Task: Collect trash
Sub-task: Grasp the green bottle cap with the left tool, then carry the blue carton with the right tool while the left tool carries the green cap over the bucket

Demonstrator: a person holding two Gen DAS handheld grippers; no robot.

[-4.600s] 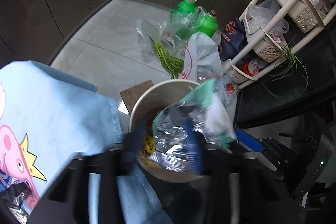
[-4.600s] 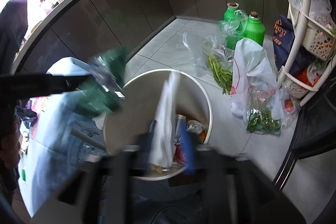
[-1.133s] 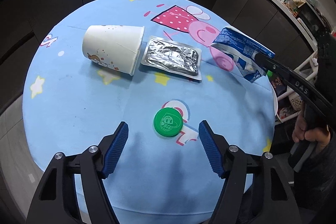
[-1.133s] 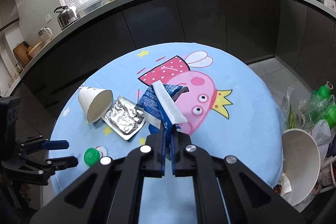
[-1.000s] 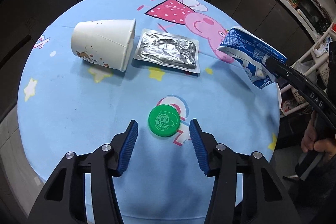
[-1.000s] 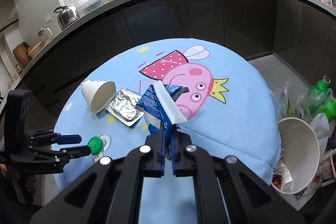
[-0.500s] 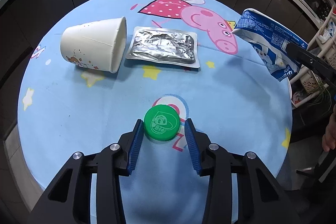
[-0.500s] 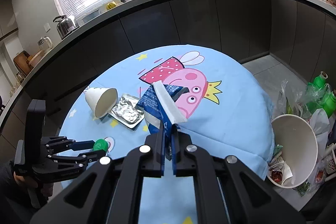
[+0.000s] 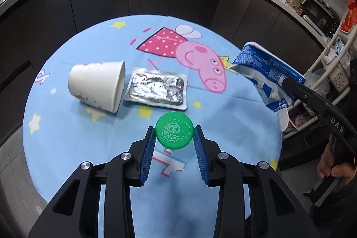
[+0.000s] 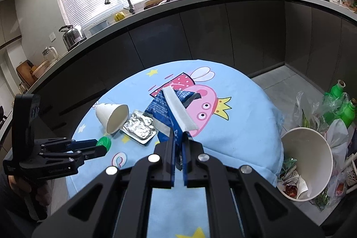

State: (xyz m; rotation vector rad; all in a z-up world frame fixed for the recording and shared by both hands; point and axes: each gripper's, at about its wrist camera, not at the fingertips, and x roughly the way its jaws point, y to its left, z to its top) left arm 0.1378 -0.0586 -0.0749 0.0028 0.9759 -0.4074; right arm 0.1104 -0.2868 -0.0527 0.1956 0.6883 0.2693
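Note:
My left gripper [image 9: 174, 136] is shut on a round green lid [image 9: 174, 133] and holds it a little above the blue cartoon tablecloth [image 9: 67, 148]. The same green lid [image 10: 104, 142] shows at the left gripper's tips in the right wrist view. My right gripper [image 10: 178, 144] is shut on a blue and white snack bag [image 10: 171, 108], which hangs over the table's right side; this blue bag [image 9: 263, 73] also appears in the left wrist view. On the cloth lie a tipped white paper cup [image 9: 98, 86] and a silver foil tray [image 9: 156, 90] beside it.
A white trash bin [image 10: 312, 148] with wrappers inside stands on the floor right of the table. Green bottles [image 10: 343, 104] and plastic bags sit behind it. A white basket rack [image 9: 330, 64] stands at the far right. Dark cabinets ring the table.
The left jaws closed in on the green lid and gripped it, then lifted it off the cloth. The right gripper drew back and up a little with the bag.

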